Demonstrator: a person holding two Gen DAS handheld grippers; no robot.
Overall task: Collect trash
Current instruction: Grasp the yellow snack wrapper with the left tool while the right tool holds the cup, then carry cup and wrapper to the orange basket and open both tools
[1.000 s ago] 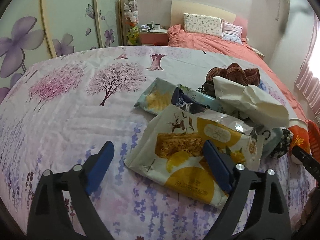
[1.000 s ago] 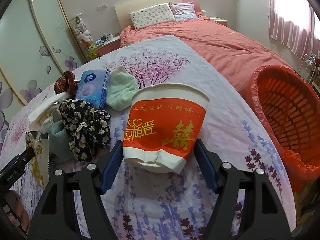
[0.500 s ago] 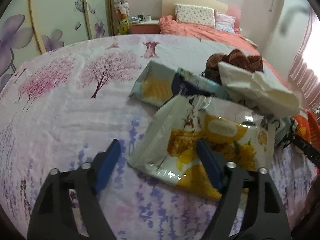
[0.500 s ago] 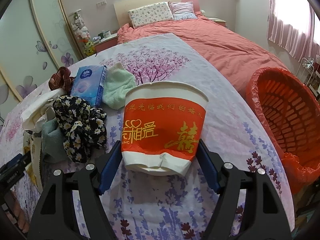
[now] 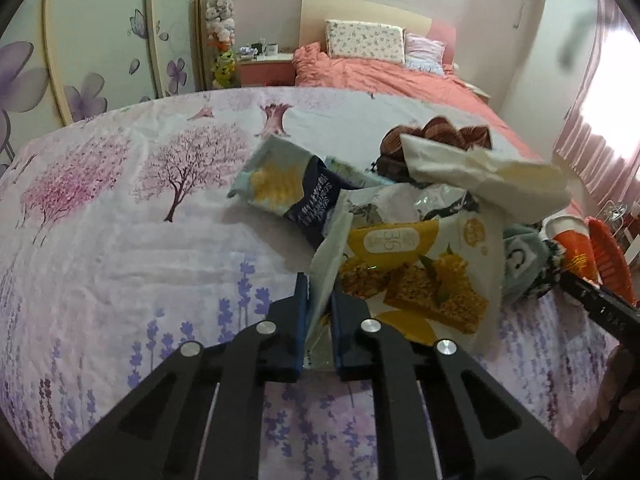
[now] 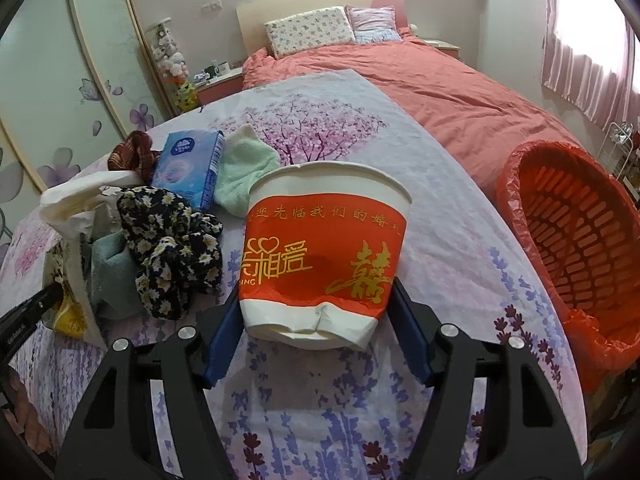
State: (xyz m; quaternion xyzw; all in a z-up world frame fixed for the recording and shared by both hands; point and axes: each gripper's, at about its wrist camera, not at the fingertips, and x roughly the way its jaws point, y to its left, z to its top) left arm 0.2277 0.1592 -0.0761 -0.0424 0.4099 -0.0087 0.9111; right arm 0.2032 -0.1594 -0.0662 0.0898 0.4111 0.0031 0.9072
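My left gripper (image 5: 319, 304) is shut on the near corner of a white and yellow snack wrapper (image 5: 416, 276) and lifts that edge off the floral sheet. Behind it lie a blue and yellow snack bag (image 5: 288, 188) and a crumpled white paper bag (image 5: 480, 176). My right gripper (image 6: 318, 316) is shut on a red and white paper cup (image 6: 324, 256), dented at its base and held upright. The cup also shows at the right edge of the left wrist view (image 5: 572, 244). An orange lined trash basket (image 6: 576, 248) stands to the right, below the bed edge.
On the sheet lie a black floral scrunchie (image 6: 172, 244), a blue tissue pack (image 6: 188, 168), a pale green cloth (image 6: 244, 168) and a brown plaid scrunchie (image 5: 436, 136). A pink bed (image 6: 460, 96) lies behind, with wardrobe doors (image 5: 100, 36) on the left.
My left gripper closed on the yellow wrapper's corner and raised it. My right gripper kept its hold on the cup and barely moved.
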